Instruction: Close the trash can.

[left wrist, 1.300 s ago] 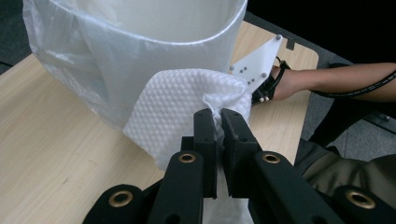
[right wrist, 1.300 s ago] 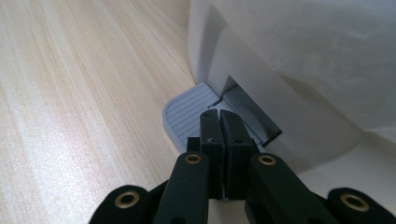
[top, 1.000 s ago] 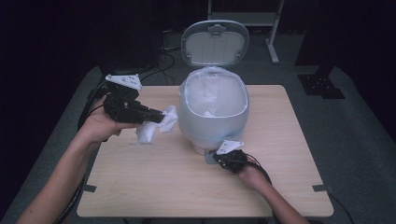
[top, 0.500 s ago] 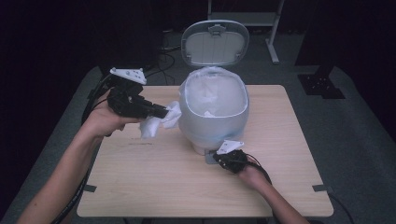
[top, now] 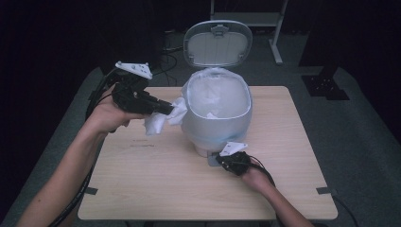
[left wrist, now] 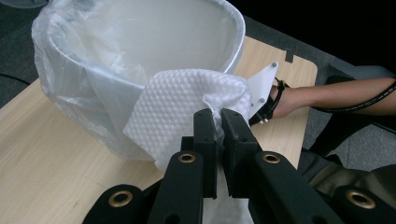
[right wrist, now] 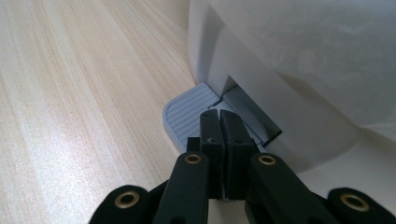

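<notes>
Two grippers work a pedal bin [top: 215, 120] on the wooden table [top: 156, 189]. My left gripper [top: 165, 108] pinches a crumpled white wipe [top: 163, 118], its jaws pressed together on the cloth. I hold it level, raised above the tabletop, my forearm reaching in from the lower left and the jaws pointing toward the bin's near wall. The wipe hangs just beside the bin's rim, touching the clear liner [left wrist: 93, 88] folded over the edge. In the left gripper view, the wipe [left wrist: 187, 107] bunches ahead of the jaws, against the liner.

My right gripper [top: 227, 161] sits low at the bin's foot, my hand resting near the tabletop and the wrist angled in from the lower right. Its jaws are pressed together with nothing between them. In the right gripper view, their tips rest on the grey ribbed pedal [right wrist: 191, 116] that juts from the bin's base. The lid [top: 217, 42] stands upright behind the bin.
</notes>
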The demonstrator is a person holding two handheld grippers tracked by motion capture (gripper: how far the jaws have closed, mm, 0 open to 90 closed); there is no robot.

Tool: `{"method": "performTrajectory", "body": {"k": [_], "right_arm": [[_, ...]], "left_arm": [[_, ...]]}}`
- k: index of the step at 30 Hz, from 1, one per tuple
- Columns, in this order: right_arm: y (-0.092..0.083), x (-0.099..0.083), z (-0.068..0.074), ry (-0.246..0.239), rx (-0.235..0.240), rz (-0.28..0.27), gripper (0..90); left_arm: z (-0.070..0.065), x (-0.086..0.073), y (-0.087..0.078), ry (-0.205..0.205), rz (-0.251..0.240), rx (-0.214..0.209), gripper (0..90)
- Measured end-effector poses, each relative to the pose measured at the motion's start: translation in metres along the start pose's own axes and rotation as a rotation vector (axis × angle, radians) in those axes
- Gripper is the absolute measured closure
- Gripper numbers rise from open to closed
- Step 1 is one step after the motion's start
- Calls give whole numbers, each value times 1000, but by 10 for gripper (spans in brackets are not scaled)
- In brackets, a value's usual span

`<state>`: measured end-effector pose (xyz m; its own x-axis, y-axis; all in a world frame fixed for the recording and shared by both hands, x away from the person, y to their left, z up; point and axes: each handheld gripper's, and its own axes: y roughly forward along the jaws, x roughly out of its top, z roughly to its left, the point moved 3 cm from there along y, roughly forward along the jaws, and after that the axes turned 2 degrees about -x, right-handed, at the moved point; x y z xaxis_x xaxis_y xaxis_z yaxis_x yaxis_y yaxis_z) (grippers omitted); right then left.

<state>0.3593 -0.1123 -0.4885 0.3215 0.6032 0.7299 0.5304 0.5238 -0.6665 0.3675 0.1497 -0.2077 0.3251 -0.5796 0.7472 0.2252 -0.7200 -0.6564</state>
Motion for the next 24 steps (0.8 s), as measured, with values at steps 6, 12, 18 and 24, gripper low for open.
{"method": "performTrajectory", "body": {"k": [6, 12, 18, 24], "right_arm": [[0, 0, 0, 0, 0, -1, 881], [0, 0, 0, -3, -2, -1, 881], [0, 0, 0, 0, -2, -2, 881], [0, -1, 0, 2, 2, -4, 881]], "left_arm": [[1, 6, 2, 5, -2, -1, 854], [0, 12, 4, 7, 1, -3, 853], [3, 17, 7, 8, -1, -1, 853], [6, 24, 14, 11, 4, -9, 853]]}}
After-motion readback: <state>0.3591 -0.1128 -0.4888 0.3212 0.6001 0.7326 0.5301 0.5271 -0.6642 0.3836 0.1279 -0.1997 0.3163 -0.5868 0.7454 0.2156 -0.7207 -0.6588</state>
